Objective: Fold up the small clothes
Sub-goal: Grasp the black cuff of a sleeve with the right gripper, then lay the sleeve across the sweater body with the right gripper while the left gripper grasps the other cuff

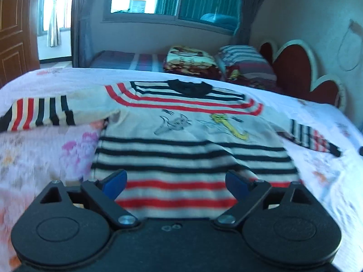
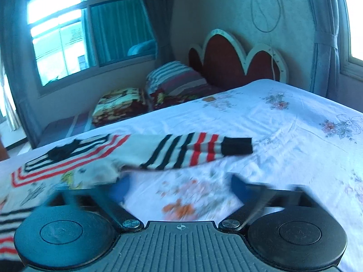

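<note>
A small striped sweater lies flat on the flowery bed sheet, filling the middle of the left view. The left claw sits at the bottom of that view, wide open over the sweater's red stripes, holding nothing. The right claw, blurry at the bottom of its view, is wide open and empty too, with one sleeve stretched out just above it.

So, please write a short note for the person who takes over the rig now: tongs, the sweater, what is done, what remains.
Left tongs: open, empty, over the hem of the striped sweater.
Right tongs: open, empty, over the floral bedsheet, near the right sleeve.
Sweater lies flat, front up, both sleeves spread out.
Done: laid out. No fold yet.
Left: fold sleeves in, then the body.
</note>
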Available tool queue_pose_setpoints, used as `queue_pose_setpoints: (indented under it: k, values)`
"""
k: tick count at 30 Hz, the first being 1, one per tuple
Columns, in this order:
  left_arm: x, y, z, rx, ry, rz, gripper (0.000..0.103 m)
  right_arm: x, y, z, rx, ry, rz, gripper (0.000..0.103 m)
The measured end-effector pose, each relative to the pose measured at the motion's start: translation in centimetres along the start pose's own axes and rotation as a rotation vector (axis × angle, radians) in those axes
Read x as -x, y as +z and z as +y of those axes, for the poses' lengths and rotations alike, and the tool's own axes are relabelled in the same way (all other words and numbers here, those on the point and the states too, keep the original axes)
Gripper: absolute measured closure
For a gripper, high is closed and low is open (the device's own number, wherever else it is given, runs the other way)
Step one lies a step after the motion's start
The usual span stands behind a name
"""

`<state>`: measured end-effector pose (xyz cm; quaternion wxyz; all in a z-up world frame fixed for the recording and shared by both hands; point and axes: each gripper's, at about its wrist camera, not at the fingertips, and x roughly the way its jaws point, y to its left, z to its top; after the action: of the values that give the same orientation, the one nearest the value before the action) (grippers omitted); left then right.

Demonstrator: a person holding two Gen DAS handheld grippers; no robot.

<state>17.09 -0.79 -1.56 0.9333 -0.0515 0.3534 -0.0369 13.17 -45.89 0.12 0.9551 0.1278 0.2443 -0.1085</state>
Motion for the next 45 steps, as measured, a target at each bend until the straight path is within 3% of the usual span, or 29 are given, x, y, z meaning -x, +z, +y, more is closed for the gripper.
queue_pose_setpoints:
  k: [5,11,19,21,23,25,27,29,30,32,37,41,45]
  values:
    - [-4.7,2.0,-1.2,0.008,0.04,0.03,0.01,-7.0,2.0,-5.3,-0.173,-0.033,0.043,0.06]
    - [-9.6,2.6,-2.7,-0.017,0.069,0.101,0.008,-14.9,1.5,-12.8,-0.528,-0.016,0.079,0.06]
    - [-13.8,2.7,-3.7,-0.043,0.071,0.168,0.008,-18.7,0.9,-16.1,-0.705,-0.01,0.084,0.06]
    - [-14.5,2.9,-3.8,-0.044,0.069,0.173,0.008,-18.7,1.1,-16.0,-0.683,-0.005,0.082,0.061]
    - [-15.1,3.0,-3.9,-0.047,0.07,0.175,0.008,-19.1,1.7,-15.8,-0.635,-0.02,0.092,0.086]
    - [-15.6,3.3,-3.8,-0.047,0.069,0.179,0.008,-19.7,1.9,-15.9,-0.607,-0.024,0.111,0.098]
    - [-15.6,3.5,-3.7,-0.049,0.068,0.169,0.008,-19.1,2.6,-15.6,-0.549,-0.027,0.091,0.098]
    - [-15.6,3.7,-3.5,-0.062,0.076,0.15,0.008,-18.1,3.5,-14.5,-0.416,-0.032,0.028,0.098]
    - [-15.6,3.8,-3.3,-0.07,0.084,0.146,0.008,-18.3,3.6,-13.8,-0.334,-0.075,0.04,0.098]
    - [-15.9,3.7,-2.9,-0.079,0.1,0.158,0.008,-19.7,3.0,-14.2,-0.349,-0.111,0.136,0.098]
    - [-15.3,3.3,-1.4,-0.073,0.107,0.169,0.008,-17.8,3.5,-12.8,-0.316,-0.097,0.08,0.098]
    - [-14.5,2.7,-0.1,-0.042,0.123,0.173,0.008,-17.9,4.9,-8.9,-0.22,-0.031,0.033,0.098]
    - [-13.4,2.4,1.5,-0.005,0.143,0.163,0.008,-18.5,5.9,-2.0,-0.074,0.112,0.008,0.098]
